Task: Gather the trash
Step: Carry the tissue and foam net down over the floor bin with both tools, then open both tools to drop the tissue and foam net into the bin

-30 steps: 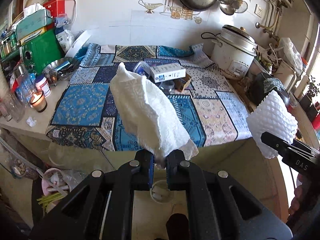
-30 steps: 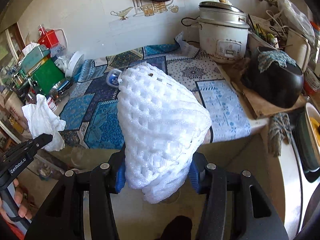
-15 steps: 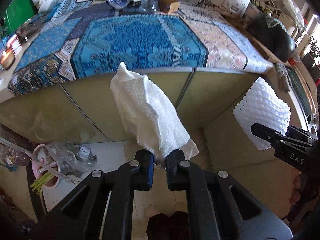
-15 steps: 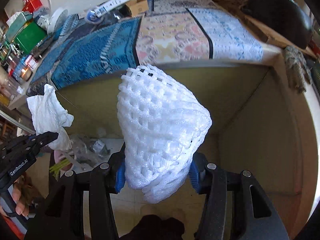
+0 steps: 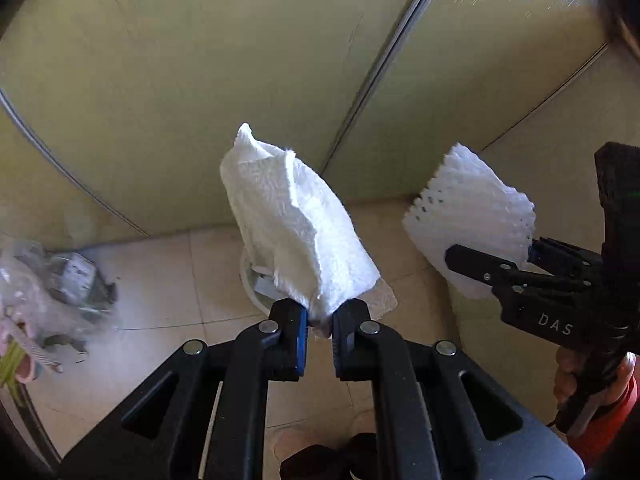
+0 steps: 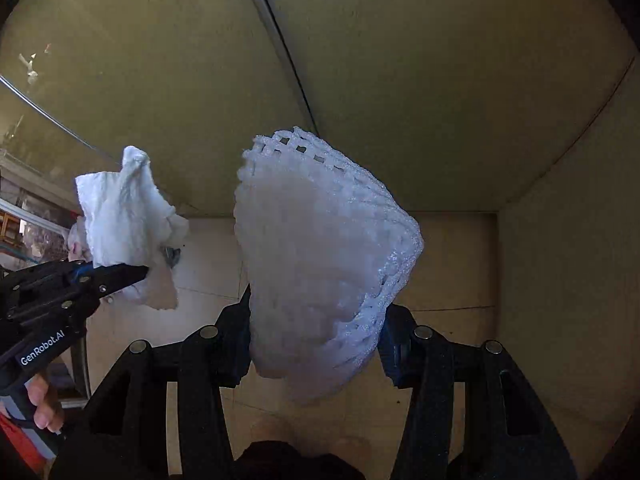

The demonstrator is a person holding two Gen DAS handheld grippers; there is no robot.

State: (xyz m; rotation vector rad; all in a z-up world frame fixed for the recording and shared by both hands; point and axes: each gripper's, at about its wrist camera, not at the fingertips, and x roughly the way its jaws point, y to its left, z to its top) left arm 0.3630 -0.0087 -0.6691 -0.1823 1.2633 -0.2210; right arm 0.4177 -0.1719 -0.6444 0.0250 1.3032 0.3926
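Pale tiled floor (image 5: 168,280) below, glossy olive-green cabinet doors (image 5: 168,92) ahead, meeting in a corner on the right. Left gripper (image 5: 320,322) fingers pinch a crumpled, soft-textured white paper towel (image 5: 292,232) by its lower edge. Right gripper (image 6: 316,344) fingers clamp a white foam mesh sleeve (image 6: 320,256), lattice-patterned, bulging. Both held above the floor, near each other.

The crumpled white paper towel (image 5: 294,236) stands upright, pinched at its lower end, its torn edges flaring above. Just to its right, apart from it, the white foam fruit net (image 6: 324,264) bulges in 1 squeezed dome, mesh holes showing along its top rim.
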